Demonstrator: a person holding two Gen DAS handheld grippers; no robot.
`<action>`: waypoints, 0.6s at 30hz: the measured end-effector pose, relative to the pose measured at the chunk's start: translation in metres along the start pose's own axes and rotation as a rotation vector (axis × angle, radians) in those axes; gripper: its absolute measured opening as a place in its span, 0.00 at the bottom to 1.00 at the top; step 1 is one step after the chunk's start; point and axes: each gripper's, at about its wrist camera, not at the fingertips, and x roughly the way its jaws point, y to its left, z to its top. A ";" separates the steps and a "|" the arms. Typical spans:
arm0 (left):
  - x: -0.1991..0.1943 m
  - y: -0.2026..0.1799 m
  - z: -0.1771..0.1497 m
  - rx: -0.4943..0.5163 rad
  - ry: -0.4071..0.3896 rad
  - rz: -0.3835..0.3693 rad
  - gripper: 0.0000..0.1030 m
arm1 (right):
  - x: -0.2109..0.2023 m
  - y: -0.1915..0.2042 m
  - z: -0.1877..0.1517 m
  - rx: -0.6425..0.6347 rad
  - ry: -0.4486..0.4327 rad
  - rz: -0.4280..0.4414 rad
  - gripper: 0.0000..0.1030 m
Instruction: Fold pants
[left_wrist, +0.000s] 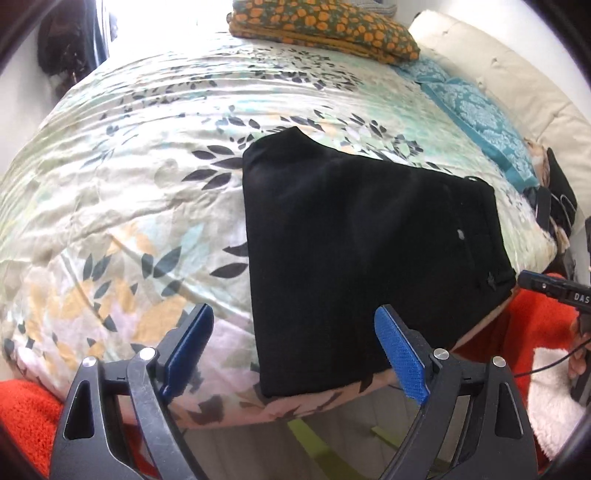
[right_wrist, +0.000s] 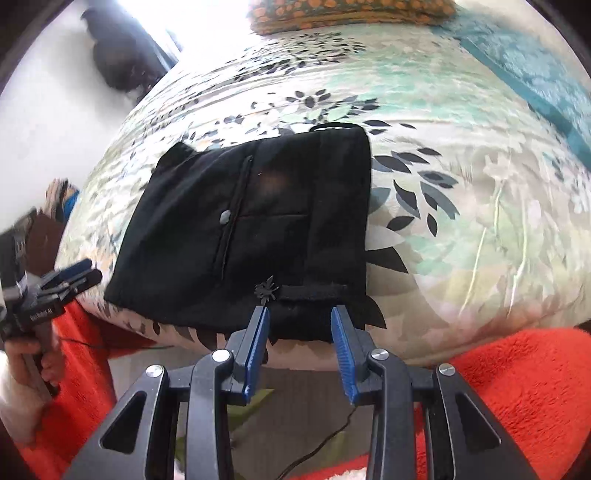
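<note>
The black pants (right_wrist: 255, 229) lie folded into a compact square at the near edge of the bed (right_wrist: 461, 192), just ahead of the right tool (right_wrist: 299, 325), the nearer one, while the left tool (left_wrist: 295, 332) hovers beside them, both gaping open and empty.

pants (left_wrist: 354, 254) folded, flat on floral bedspread (left_wrist: 140, 177) | left hand-held gripper (left_wrist: 293, 334) spread wide, holding nothing
</note>
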 end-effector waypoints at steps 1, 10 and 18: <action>0.005 0.000 0.002 -0.006 0.007 -0.001 0.88 | -0.001 -0.006 0.001 0.039 -0.026 0.023 0.35; 0.006 -0.078 -0.027 0.327 -0.011 0.042 0.87 | 0.008 0.054 -0.004 -0.274 -0.037 0.075 0.35; 0.049 -0.071 -0.023 0.272 0.125 0.139 1.00 | 0.050 0.044 -0.007 -0.224 0.106 0.037 0.35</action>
